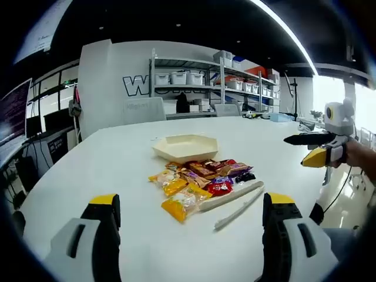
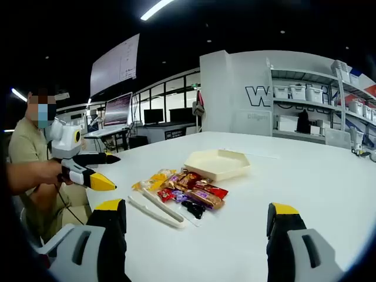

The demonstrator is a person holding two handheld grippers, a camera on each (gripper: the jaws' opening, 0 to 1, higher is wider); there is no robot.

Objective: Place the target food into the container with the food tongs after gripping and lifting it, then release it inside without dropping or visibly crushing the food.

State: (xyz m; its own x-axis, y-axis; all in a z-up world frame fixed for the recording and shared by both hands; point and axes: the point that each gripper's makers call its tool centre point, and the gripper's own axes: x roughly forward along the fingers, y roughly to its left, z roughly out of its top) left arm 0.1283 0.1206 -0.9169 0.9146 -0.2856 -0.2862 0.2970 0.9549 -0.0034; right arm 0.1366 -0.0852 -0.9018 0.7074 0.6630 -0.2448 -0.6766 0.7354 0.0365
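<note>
A pile of wrapped snack packets [image 1: 200,179] [image 2: 182,191] lies in the middle of the white table. White food tongs [image 1: 235,202] [image 2: 155,208] rest flat beside the pile, on the near side. Just beyond the snacks stands a cream hexagonal container [image 1: 185,147] [image 2: 217,164], with nothing seen in it. My left gripper [image 1: 191,200] [image 2: 108,170] is open, well short of the pile and above the table. My right gripper [image 2: 197,207] [image 1: 305,148] is open too, held off the table's side. Neither touches the tongs or the food.
The round white table [image 1: 117,164] [image 2: 305,176] has wide bare room around the pile. Metal shelves with white bins [image 1: 200,79] [image 2: 305,94] line the back wall. Monitors [image 2: 117,108] stand on desks beyond. A person [image 2: 26,158] holds the grippers.
</note>
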